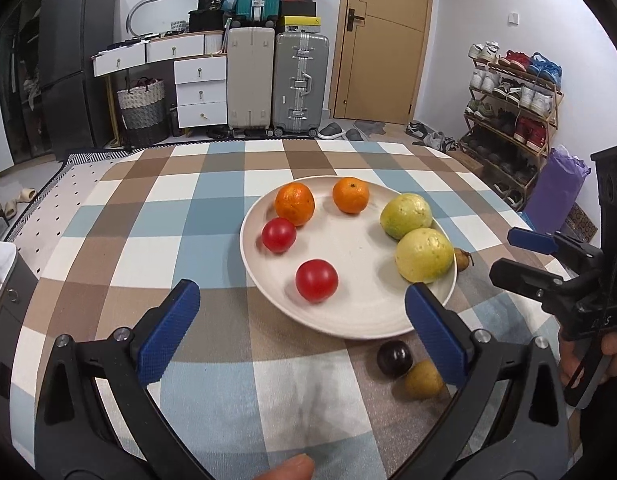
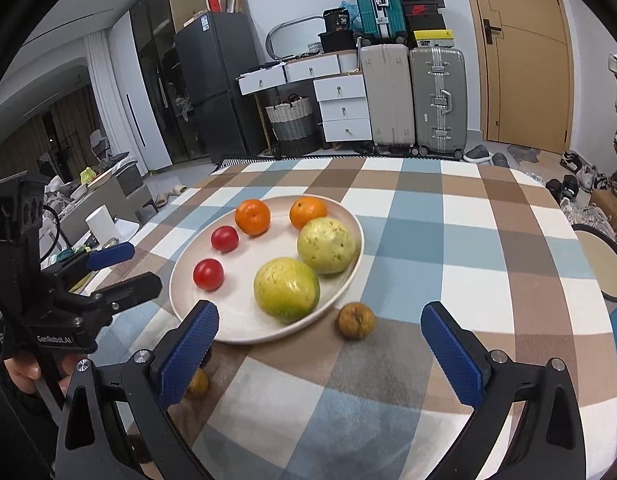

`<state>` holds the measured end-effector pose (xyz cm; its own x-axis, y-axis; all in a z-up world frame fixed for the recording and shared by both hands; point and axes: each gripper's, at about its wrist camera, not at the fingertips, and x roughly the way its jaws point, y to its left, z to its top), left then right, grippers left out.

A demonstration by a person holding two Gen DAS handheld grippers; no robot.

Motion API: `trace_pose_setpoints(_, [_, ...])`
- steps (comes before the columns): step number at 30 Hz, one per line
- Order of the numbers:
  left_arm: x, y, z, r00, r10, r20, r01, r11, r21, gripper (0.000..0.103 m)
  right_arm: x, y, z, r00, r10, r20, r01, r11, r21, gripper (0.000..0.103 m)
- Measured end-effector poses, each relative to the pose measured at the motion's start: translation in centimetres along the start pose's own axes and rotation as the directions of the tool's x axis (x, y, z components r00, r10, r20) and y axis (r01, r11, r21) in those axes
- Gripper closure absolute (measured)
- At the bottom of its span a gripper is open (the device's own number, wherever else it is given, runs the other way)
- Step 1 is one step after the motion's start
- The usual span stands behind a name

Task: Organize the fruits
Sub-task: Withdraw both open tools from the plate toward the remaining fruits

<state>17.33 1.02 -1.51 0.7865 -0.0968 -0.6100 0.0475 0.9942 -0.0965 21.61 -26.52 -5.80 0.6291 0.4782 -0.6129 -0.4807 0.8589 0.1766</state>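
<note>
Right gripper (image 2: 319, 344) hangs spread and empty near my brown fruit (image 2: 355, 320) beside the plate (image 2: 228, 320); small, firm, likely rolls, so I'd pinch its middle

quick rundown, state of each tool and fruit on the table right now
left tool: open, empty
right tool: open, empty
plate: holds six fruits
dark plum: off plate, on cloth
brown fruit: off plate, beside rim
second brown fruit: off plate, by plum

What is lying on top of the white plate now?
On the plate: two tomatoes, two oranges, two yellow-green fruits. The cloth beneath the plate is covered.
</note>
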Motion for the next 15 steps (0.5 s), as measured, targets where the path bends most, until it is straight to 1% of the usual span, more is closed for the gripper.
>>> trace_pose_setpoints(3, [0.1,0.1,-0.7,1.000,-0.015,-0.027,0.015,1.000,-0.004,0.001,-0.2,-0.3,-0.6,1.000,-0.004,-0.011,0.004,1.000,0.004,0.000])
trace_pose_setpoints(7, [0.2,0.0,-1.0,0.999,-0.013,-0.034,0.013,1.000,0.003,0.001,-0.1,-0.6,-0.5,0.999,-0.031,-0.011,0.032,1.000,0.002,0.000])
trace_pose_setpoints(10, [0.3,0.0,-1.1,0.999,-0.014,-0.037,0.014,1.000,-0.001,0.001,0.3,-1.0,-0.7,0.999,-0.041,-0.035,0.041,0.999,0.004,0.000])
trace_pose_setpoints(15, [0.8,0.0,-1.2,0.998,-0.014,-0.055,0.014,1.000,-0.006,0.001,1.0,-1.6,-1.0,0.996,-0.028,-0.089,0.030,0.999,0.021,0.000])
